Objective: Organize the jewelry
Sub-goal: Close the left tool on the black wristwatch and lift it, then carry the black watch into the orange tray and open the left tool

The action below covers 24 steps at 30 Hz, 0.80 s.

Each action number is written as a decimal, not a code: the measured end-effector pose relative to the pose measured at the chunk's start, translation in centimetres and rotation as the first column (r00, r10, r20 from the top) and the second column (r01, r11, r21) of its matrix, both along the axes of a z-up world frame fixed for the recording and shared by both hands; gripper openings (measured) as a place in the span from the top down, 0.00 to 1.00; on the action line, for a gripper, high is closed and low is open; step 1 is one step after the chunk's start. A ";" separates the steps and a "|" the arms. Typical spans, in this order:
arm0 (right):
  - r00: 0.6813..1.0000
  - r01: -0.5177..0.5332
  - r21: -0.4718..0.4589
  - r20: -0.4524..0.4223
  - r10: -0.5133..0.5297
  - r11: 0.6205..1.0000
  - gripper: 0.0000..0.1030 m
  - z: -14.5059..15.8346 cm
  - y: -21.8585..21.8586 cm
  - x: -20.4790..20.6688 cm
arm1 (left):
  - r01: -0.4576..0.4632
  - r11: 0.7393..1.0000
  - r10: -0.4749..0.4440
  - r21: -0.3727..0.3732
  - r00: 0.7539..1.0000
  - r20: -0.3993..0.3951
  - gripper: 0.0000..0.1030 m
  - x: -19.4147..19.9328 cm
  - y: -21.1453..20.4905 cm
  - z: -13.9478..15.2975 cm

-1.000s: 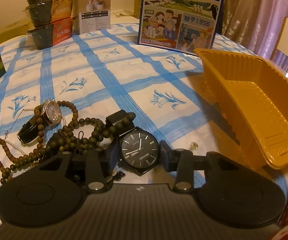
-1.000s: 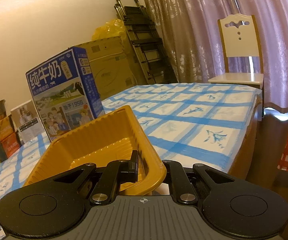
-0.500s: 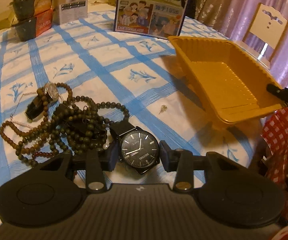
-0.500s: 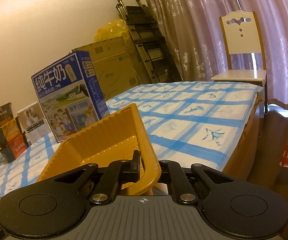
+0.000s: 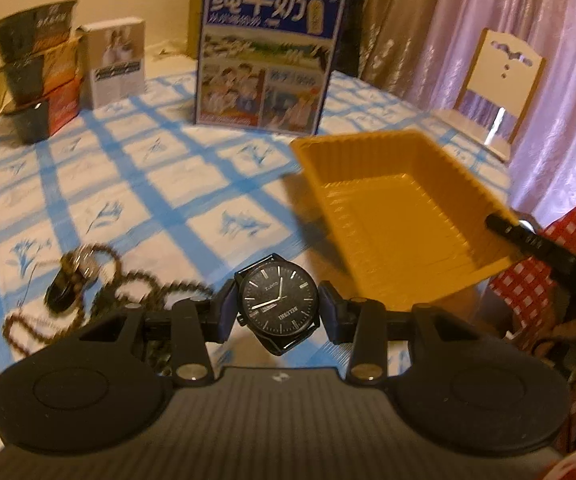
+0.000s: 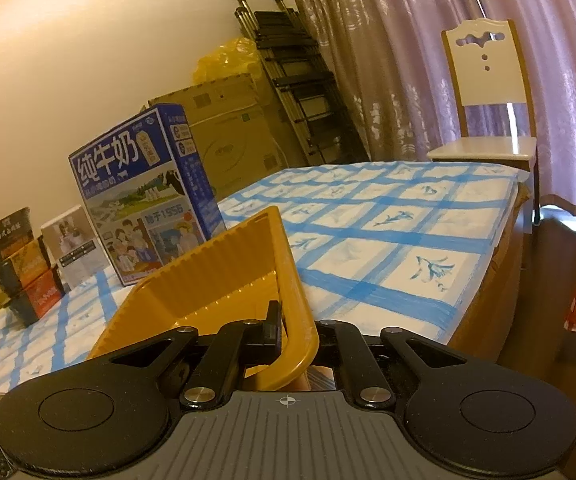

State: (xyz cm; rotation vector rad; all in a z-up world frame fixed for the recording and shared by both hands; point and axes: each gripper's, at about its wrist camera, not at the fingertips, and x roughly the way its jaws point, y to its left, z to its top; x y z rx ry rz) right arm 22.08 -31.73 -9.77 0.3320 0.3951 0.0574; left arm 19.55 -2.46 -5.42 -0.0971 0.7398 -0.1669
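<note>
1. The left gripper point(image 5: 279, 312) is squeezing a black watch point(image 5: 277, 304) by the two sides of its round face, and the watch is hanging in the air above the table point(image 5: 135, 184).
2. The watch face is looking up at the camera, and one bit of its black strap is sticking out toward 6 o'clock.
3. The right gripper point(image 6: 296, 330) is pinching the near edge of the yellow tray point(image 6: 207, 280), with one finger inside the wall and one outside.
4. In the left camera, the tray point(image 5: 400, 208) is sitting at 2 o'clock from the watch, and nothing is lying inside it.
5. The right gripper point(image 5: 528, 240) is showing there too, at the tray's right corner.
6. A pile of brown beads point(image 5: 135, 280) is lying on the blue and white cloth at 9 o'clock from the watch.
7. A second, smaller watch point(image 5: 73, 276) is resting on the beads; it is looking blurry.
8. A big blue milk box point(image 5: 267, 56) is standing at 12 o'clock, behind the tray.
9. A stack of noodle cups point(image 5: 35, 68) and a small white box point(image 5: 117, 60) are standing at 10 o'clock.
10. A white chair point(image 6: 488, 92) is standing past the far end of the table, by the curtain point(image 6: 408, 40).
</note>
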 end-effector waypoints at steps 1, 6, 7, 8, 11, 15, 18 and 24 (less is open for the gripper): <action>1.000 -0.001 0.000 0.000 0.001 1.000 0.93 0.1 0.0 0.0 | 0.010 1.000 -0.010 -0.005 1.000 0.010 0.63 0.2 -0.3 0.4; 1.000 -0.003 0.000 -0.007 0.003 1.000 0.94 0.2 0.1 0.2 | 0.058 0.997 -0.055 -0.056 0.997 0.046 0.63 2.3 -2.1 1.5; 1.000 -0.005 0.000 -0.006 0.005 1.000 0.93 0.2 0.1 0.2 | 0.068 0.996 -0.065 -0.062 0.997 0.051 0.63 2.8 -2.6 1.6; 1.000 -0.008 -0.004 -0.007 0.008 1.000 0.93 0.3 0.3 0.3 | 0.083 0.994 -0.079 -0.069 0.995 0.055 0.63 3.3 -3.1 1.7; 1.000 -0.016 -0.018 -0.008 0.016 1.000 0.93 0.4 0.7 0.4 | 0.121 0.988 -0.116 -0.091 0.991 0.058 0.63 4.7 -4.8 1.7; 1.000 -0.018 -0.020 -0.009 0.018 1.000 0.93 0.5 0.8 0.5 | 0.153 0.985 -0.150 -0.077 0.988 0.040 0.63 6.2 -6.9 0.3; 1.000 -0.018 -0.023 -0.011 0.018 1.000 0.93 0.5 0.9 0.6 | 0.154 0.986 -0.152 -0.063 0.988 0.026 0.63 7.5 -7.8 -1.1; 1.000 -0.018 -0.023 -0.014 0.018 1.000 0.94 0.5 1.0 0.6 | 0.163 0.986 -0.163 -0.044 0.987 0.010 0.63 9.3 -9.0 -3.1</action>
